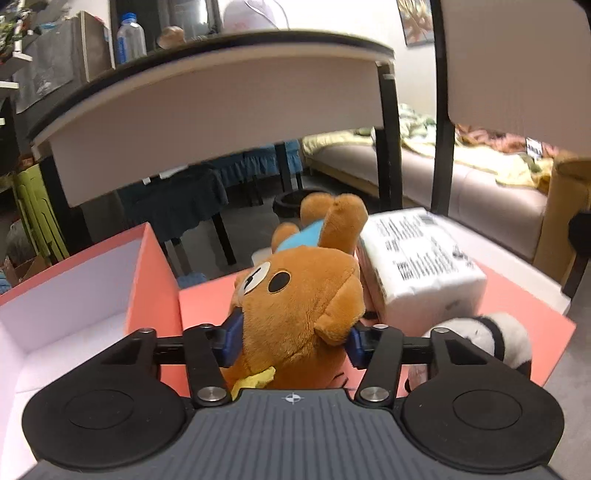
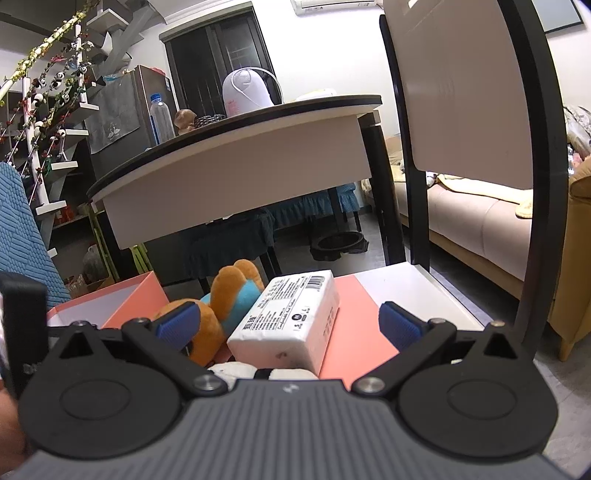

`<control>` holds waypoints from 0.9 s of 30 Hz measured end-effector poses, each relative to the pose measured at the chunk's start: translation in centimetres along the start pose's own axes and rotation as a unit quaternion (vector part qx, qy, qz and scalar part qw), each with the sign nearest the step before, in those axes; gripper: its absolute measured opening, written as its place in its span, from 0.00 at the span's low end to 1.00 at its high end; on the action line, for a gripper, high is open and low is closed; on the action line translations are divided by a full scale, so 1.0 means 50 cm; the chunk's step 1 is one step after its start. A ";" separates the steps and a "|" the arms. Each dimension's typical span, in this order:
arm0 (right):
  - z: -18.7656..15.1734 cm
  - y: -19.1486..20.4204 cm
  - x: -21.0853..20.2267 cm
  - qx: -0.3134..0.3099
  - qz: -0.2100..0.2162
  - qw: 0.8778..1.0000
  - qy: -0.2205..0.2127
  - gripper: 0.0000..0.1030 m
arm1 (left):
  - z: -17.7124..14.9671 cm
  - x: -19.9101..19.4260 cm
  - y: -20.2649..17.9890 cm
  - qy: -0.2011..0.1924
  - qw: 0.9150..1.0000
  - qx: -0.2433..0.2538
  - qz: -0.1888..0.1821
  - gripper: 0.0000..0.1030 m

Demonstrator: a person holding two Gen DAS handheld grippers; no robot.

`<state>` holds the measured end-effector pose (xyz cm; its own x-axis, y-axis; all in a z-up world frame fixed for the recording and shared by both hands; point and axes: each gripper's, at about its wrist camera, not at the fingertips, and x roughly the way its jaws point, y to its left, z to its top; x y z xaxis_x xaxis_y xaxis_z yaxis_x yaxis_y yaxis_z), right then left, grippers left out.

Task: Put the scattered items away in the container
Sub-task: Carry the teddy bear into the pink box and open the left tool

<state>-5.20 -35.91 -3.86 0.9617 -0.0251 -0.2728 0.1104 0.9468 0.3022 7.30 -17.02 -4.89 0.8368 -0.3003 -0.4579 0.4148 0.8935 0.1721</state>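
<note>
Your left gripper (image 1: 293, 341) clamps its blue pads on the brown plush toy's (image 1: 299, 295) head at frame centre, just right of the open pink box (image 1: 147, 280). Your right gripper (image 2: 291, 325) gapes wide around the tissue pack (image 2: 291, 317), gripping nothing.

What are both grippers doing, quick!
Left gripper: shut on the brown plush bear.
Right gripper: open, holding nothing.

Home living-dining room: beige sofa (image 2: 476, 221) with rumpled blankets, round dining table (image 2: 236, 147) with black legs, chair (image 2: 469, 92), staircase (image 2: 55, 110) hung with garland, wall air conditioner (image 2: 332, 5), water bottle (image 2: 161, 118).
</note>
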 end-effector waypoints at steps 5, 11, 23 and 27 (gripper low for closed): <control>0.000 0.010 0.002 -0.006 0.002 1.000 -0.006 1.00 | 0.016 -0.052 0.039 -0.036 0.998 -0.046 -0.006 0.53; -0.002 0.026 0.004 -0.019 0.012 1.000 -0.012 1.00 | 0.020 -0.122 0.103 -0.083 0.993 -0.087 0.000 0.53; -0.020 0.082 0.045 -0.032 0.031 0.999 0.005 1.00 | 0.001 -0.217 0.234 -0.093 0.984 -0.151 0.023 0.53; -0.028 0.108 0.060 -0.037 0.041 0.998 0.012 1.00 | -0.014 -0.228 0.288 -0.091 0.982 -0.153 0.057 0.53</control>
<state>-2.06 -30.41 -4.35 0.9601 0.0612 -0.2727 0.0111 0.9666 0.2560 3.50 -0.51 2.19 0.9334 -0.2221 -0.2817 0.2111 0.9750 -0.0691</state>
